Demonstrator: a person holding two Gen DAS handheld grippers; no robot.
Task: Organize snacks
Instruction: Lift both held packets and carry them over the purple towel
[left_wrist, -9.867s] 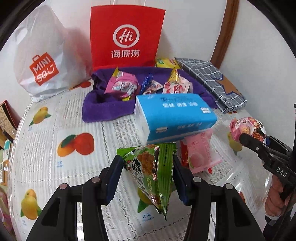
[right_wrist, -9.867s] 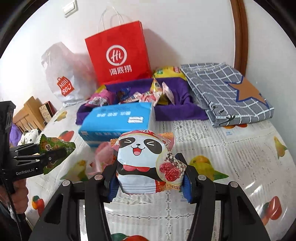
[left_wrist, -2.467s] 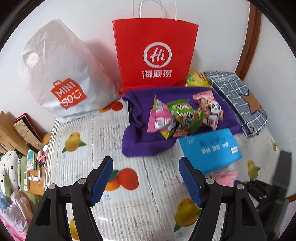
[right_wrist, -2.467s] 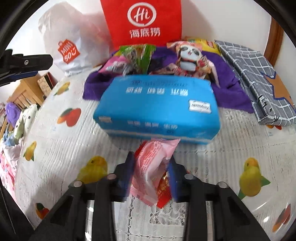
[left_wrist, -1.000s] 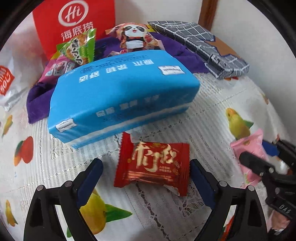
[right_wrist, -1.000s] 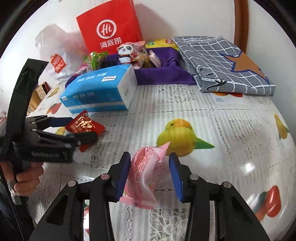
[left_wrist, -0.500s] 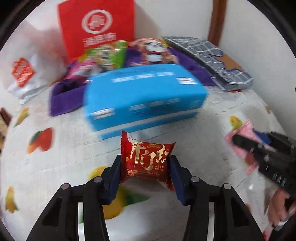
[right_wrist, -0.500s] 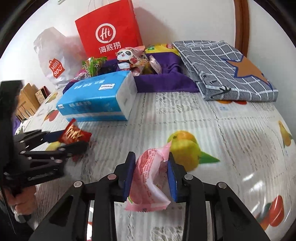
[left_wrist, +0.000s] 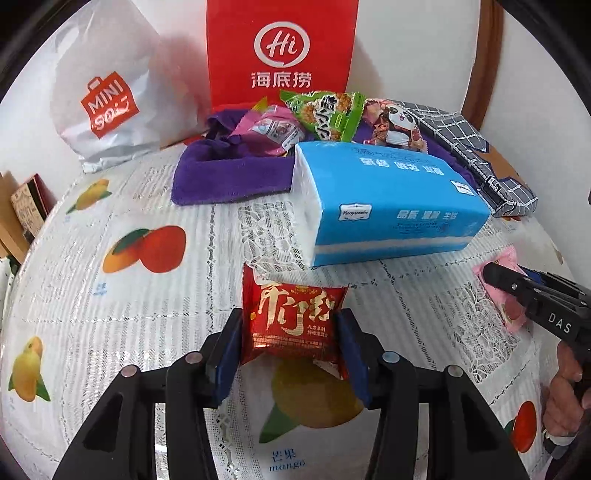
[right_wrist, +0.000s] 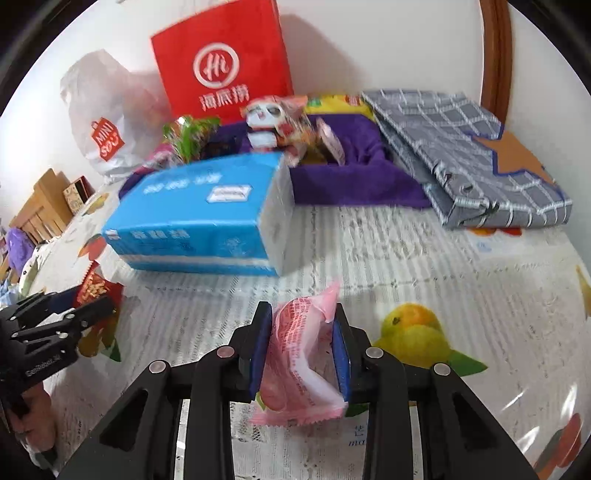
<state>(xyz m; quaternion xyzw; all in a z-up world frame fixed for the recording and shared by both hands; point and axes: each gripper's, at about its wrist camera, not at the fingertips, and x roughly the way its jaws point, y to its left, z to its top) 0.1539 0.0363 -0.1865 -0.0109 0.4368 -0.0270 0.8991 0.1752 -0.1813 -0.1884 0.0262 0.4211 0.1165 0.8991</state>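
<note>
On the round table (left_wrist: 177, 306), covered with a white lace-patterned plastic cloth printed with fruit, a white plastic shopping bag with an orange logo (left_wrist: 107, 96) stands at the far left edge against the wall. Just right of it a red paper carrier bag with a white round logo (left_wrist: 280, 51) stands upright at the far edge. In front of the red bag lies a purple folded towel (left_wrist: 229, 173) shaped into a tray, holding a pink foil snack packet (left_wrist: 271, 127), a green peanut snack packet (left_wrist: 325, 114) and a panda-printed snack packet (left_wrist: 395, 122); in the right wrist view a yellow packet (right_wrist: 340, 103) shows behind them. Touching the towel's near side, toward the middle of the table, lies a blue rectangular pack of tissues (left_wrist: 388, 199).

The left gripper (left_wrist: 291, 343) is over the near part of the table, in front of the tissue pack. Its jaws are narrow and easing slightly apart, yet the blue pads (left_wrist: 231, 350) press both sides of a red square foil candy packet with gold characters (left_wrist: 291, 319), which is held clear of the cloth.

Further right, the right gripper (right_wrist: 301, 343) has its jaws drawn close on a pink crinkled plastic snack packet (right_wrist: 299, 365), squeezed upright between the pads above a printed mango.

At the far right edge lies a grey checked folded fabric with an orange star (right_wrist: 472, 155), just beside the towel.
</note>
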